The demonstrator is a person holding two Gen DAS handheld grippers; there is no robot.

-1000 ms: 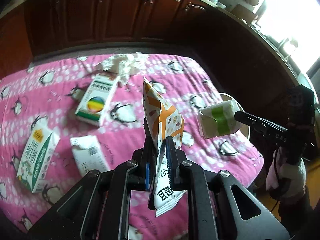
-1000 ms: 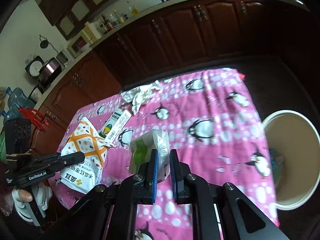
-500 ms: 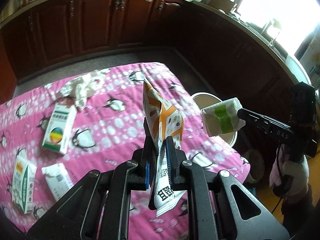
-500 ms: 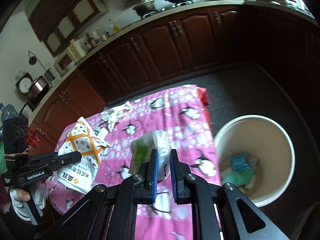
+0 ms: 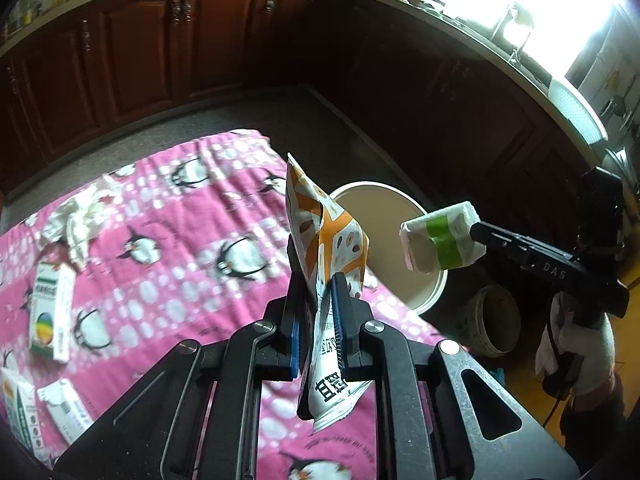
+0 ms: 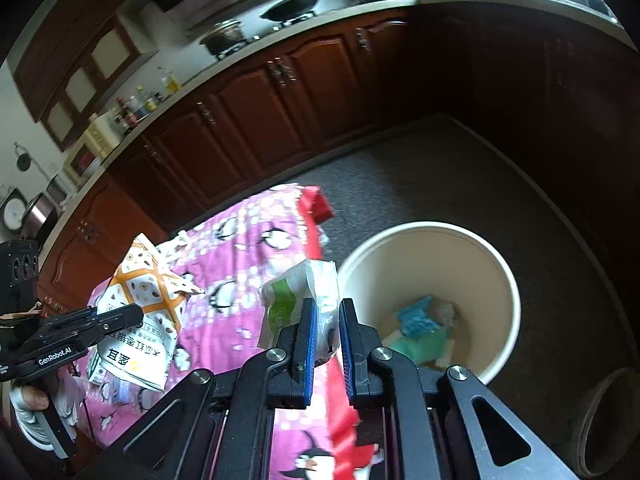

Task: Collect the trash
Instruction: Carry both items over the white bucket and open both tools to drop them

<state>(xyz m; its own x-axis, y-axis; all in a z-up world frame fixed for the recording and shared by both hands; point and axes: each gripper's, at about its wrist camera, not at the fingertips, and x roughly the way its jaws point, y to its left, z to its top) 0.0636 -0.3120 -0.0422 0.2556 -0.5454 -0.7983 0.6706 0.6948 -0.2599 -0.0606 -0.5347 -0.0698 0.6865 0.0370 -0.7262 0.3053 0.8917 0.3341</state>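
Held trash: left gripper (image 5: 316, 300) clamps an orange snack bag (image 5: 326, 240), right gripper (image 6: 324, 320) a green-banded tissue pack (image 6: 298, 300), both near the cream bin (image 6: 508, 280); early release risks missing the rim.

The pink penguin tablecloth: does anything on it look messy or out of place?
Yes. On the pink penguin-print tablecloth lie a crumpled heap of white tissue, a white carton with a rainbow circle on its side, and a torn white packet. They look like litter strewn about, not set out for use.
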